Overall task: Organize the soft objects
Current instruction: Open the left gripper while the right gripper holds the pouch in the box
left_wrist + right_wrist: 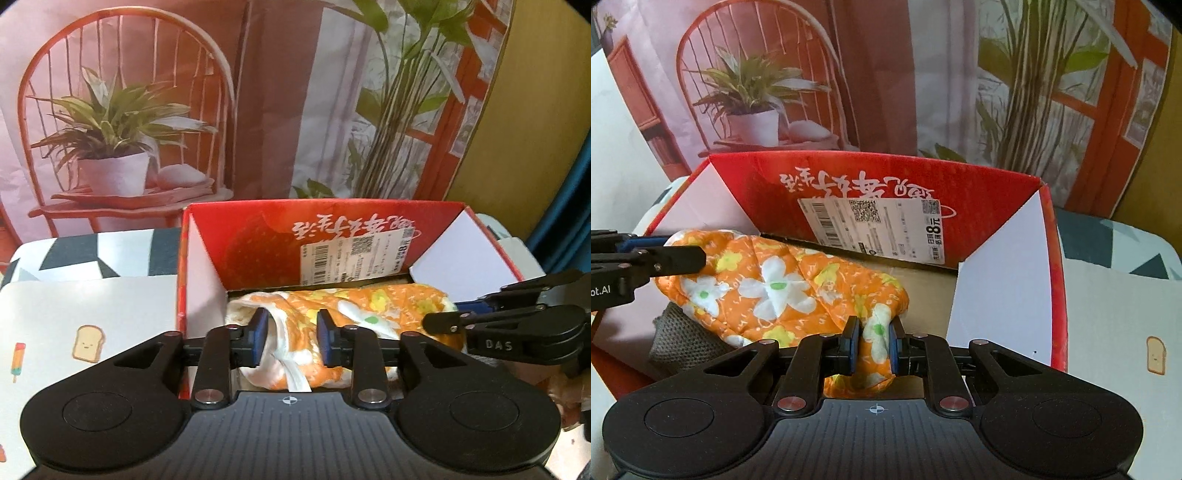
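The orange floral cloth (783, 291) is being laid in the red box (1049, 266), over a grey knit (683, 339). The right gripper (872, 343) is clamped on one end; the left gripper (291, 338) stands parted around the other end — released, it seems. Next, the right fingers are to be opened and both withdrawn.

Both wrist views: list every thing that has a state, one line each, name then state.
Red box: open, flaps up.
Orange floral cloth: bundled inside the box, over a grey knit piece.
Left gripper: open, pads apart around a cloth fold.
Right gripper: shut on the cloth's end.
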Action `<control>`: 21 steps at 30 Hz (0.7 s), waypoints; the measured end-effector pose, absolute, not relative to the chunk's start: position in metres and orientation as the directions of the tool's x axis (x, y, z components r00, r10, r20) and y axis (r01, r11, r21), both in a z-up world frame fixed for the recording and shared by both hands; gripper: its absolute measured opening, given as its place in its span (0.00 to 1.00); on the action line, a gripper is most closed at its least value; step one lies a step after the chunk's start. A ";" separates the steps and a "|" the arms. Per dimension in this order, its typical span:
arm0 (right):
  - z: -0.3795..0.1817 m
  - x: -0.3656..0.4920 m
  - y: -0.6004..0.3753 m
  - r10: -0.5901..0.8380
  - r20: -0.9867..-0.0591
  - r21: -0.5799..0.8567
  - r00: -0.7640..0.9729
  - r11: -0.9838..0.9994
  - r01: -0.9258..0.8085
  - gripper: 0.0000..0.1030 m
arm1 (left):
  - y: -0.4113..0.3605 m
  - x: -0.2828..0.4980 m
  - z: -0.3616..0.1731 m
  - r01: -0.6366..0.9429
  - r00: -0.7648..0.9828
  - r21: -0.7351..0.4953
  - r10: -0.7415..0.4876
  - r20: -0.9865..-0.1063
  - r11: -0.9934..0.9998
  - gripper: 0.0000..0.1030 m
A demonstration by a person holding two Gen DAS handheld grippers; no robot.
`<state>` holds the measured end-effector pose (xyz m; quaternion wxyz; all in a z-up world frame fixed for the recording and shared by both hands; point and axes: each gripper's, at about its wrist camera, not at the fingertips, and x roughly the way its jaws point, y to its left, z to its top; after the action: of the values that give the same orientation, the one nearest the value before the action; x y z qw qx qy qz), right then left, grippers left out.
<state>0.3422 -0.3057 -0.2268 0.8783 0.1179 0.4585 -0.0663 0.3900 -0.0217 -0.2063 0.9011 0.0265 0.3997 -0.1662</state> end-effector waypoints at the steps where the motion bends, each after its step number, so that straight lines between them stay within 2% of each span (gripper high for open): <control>1: -0.226 0.343 -0.305 -0.014 -0.823 0.139 0.568 0.964 0.226 0.14 | -0.021 0.390 -0.206 0.316 0.630 -0.074 -0.267 -0.729 0.946 0.36; 17: -0.233 0.351 -0.298 0.014 -0.862 0.134 0.506 0.970 0.202 0.14 | -0.018 0.381 -0.203 0.308 0.635 -0.071 -0.260 -0.728 0.949 0.38; 21: -0.230 0.348 -0.301 -0.006 -0.858 0.131 0.514 0.964 0.230 0.22 | -0.016 0.376 -0.197 0.311 0.641 -0.068 -0.262 -0.721 0.948 0.38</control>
<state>0.3480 -0.3006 -0.2301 0.8624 0.1144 0.4884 -0.0683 0.3760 -0.0164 -0.1973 0.9054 0.0312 0.3928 -0.1583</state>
